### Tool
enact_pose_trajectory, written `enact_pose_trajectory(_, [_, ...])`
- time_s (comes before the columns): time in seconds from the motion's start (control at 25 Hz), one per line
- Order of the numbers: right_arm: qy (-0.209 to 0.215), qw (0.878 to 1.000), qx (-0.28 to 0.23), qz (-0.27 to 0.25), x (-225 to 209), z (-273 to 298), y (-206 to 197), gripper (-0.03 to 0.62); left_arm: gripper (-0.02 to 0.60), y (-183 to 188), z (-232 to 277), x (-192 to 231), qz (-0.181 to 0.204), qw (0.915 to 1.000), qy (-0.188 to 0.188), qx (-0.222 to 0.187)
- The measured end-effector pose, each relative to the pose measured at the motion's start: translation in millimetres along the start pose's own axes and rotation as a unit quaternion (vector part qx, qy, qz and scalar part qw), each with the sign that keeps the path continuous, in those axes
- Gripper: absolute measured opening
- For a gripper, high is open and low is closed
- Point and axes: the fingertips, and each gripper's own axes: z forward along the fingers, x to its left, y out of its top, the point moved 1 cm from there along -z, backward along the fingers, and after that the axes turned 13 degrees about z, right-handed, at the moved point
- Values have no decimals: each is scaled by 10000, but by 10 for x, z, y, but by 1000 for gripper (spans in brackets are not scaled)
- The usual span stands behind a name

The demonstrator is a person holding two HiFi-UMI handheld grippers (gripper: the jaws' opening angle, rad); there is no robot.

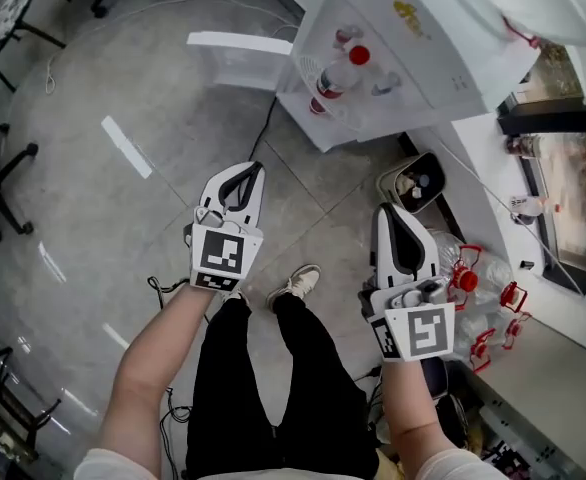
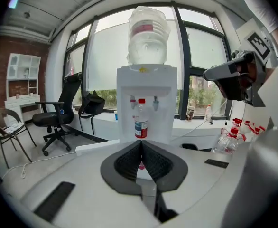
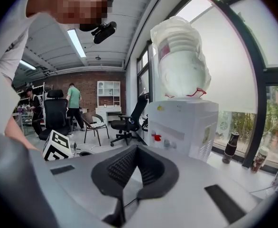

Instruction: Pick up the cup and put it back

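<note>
The left tool (image 2: 141, 145) and right tool (image 3: 135, 149) are pressed together, with nothing in them. The clear bottle (image 2: 140, 122) has a red cap and a red label, and it stands in the water cooler's (image 2: 146, 87) nook.

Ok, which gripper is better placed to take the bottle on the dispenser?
Left, probably. The bottle stands dead ahead of the shut left gripper in its own view; the right gripper faces the dispenser at an angle, bottle unseen there.

Grey floor (image 1: 123, 88), water dispenser (image 1: 423, 68), office chair (image 2: 53, 120), small bin (image 1: 413, 183)
</note>
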Motion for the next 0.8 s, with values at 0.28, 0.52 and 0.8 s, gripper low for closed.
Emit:
enact_pose_trajectory(0.28, [-96,9998,-168,106,189,-367,669,20,23,729,-431,102,-267,9995,154,-106])
enact_pose_trajectory(0.52, [-77,9987,-486,141,315,-562,1285,20,23,1294,-615,189,-345,9990,174,-223])
enact_pose_trajectory(0.8, [18,9971,-752,85,457,-985,1967,20,23,2125,-956,222,-114,9988,170,-437])
